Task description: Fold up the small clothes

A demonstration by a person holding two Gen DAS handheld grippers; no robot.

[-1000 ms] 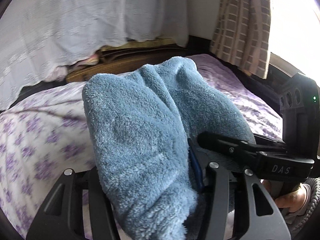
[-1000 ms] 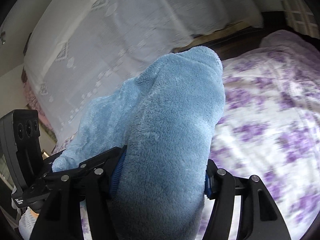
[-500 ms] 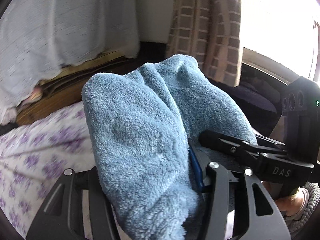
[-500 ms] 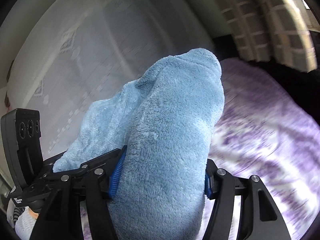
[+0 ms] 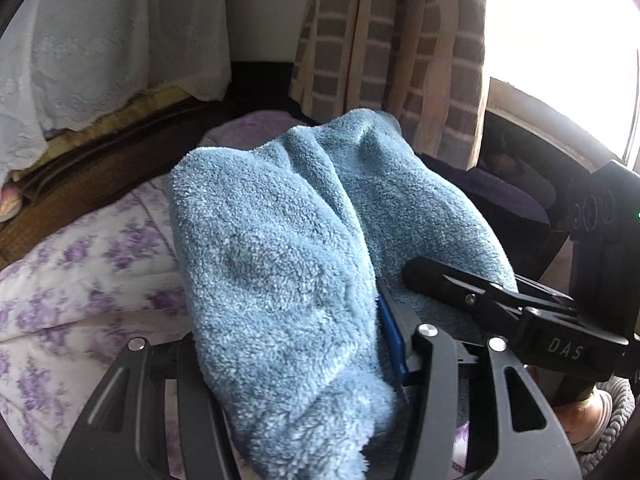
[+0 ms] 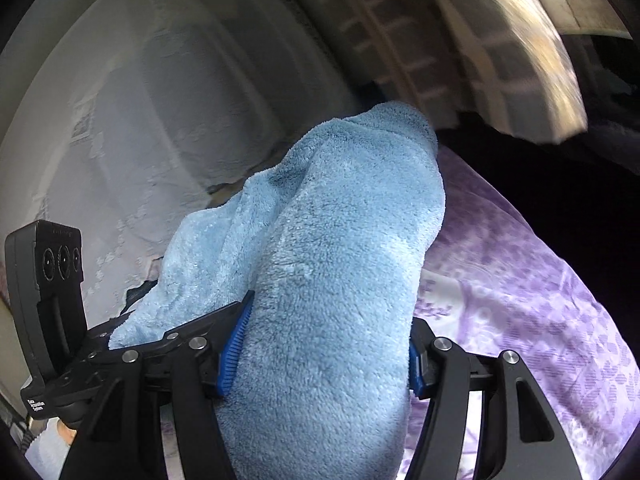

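Left tongs' [image 5: 296, 360] tips buried in blue cloth [image 5: 288, 280]; curtain [image 6: 460, 40] perhaps motion-blurred

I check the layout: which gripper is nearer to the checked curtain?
Right, probably. The right gripper grips the blue cloth on the side of the checked curtain; the left gripper grips it farther away.

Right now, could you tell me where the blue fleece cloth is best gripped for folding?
At its bunched near edge, from beside, as both tongs do now: the left tongs and right tongs each clamp a thick fold of the blue fleece cloth, the rest humping up ahead.
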